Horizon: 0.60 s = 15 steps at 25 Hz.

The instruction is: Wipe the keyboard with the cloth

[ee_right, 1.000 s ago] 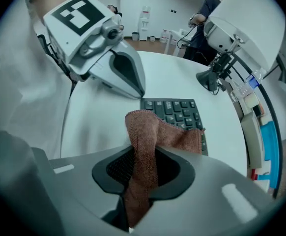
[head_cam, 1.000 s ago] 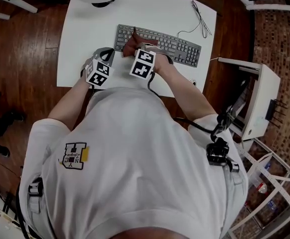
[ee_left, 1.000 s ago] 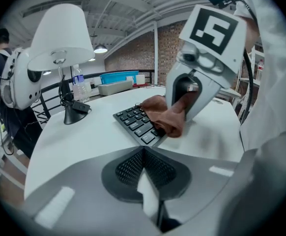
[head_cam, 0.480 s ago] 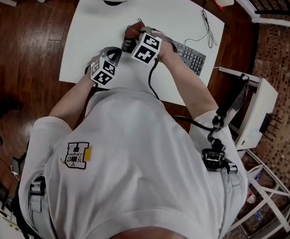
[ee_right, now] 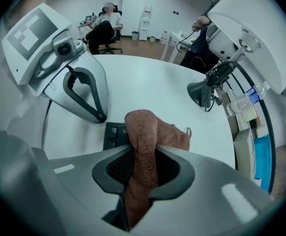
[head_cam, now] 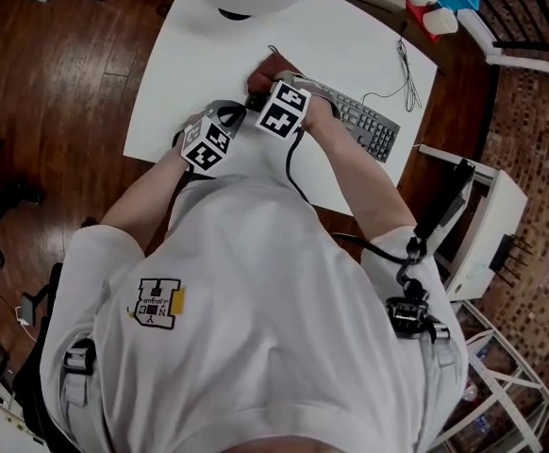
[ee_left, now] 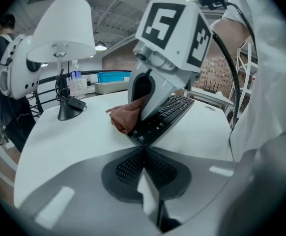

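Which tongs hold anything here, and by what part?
The right tongs pinch the cloth by a bunched fold; the rest spills out at the keyboard end. The left tongs are shut, empty.

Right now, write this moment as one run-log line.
right gripper: shut on cloth | cloth: over end of keyboard | left gripper: shut, empty

The rust-brown woven cloth has a fine knit texture. The dark grey flat keyboard sits on a plain white rectangular table. The wooden plank floor is red-brown.
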Available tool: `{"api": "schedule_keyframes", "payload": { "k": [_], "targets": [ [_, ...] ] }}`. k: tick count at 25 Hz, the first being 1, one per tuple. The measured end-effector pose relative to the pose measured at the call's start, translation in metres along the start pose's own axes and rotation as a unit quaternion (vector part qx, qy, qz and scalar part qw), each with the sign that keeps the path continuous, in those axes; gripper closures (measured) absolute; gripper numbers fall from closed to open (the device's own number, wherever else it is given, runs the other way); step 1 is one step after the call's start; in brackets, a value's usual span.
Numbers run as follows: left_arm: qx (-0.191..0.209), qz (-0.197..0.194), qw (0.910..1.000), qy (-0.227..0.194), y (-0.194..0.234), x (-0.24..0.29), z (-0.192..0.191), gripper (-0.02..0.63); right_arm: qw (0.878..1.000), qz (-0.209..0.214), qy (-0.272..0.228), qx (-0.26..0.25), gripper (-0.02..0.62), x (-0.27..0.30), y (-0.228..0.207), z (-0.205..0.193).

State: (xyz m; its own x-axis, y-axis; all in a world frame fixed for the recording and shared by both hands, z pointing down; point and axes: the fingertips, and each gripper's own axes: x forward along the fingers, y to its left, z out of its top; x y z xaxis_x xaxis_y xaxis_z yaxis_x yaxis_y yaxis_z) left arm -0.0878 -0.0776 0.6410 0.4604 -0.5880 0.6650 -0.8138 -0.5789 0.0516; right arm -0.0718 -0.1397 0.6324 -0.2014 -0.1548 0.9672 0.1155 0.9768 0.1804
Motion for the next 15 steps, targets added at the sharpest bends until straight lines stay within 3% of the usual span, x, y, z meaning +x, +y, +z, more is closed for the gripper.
{"api": "schedule_keyframes", "payload": {
  "k": [15],
  "targets": [
    [0.002, -0.001, 1.0000, 0.007, -0.017, -0.029, -0.028, 0.606, 0.999, 0.046, -0.003, -0.002, 0.506, -0.005, 0.099, -0.010]
  ]
}}
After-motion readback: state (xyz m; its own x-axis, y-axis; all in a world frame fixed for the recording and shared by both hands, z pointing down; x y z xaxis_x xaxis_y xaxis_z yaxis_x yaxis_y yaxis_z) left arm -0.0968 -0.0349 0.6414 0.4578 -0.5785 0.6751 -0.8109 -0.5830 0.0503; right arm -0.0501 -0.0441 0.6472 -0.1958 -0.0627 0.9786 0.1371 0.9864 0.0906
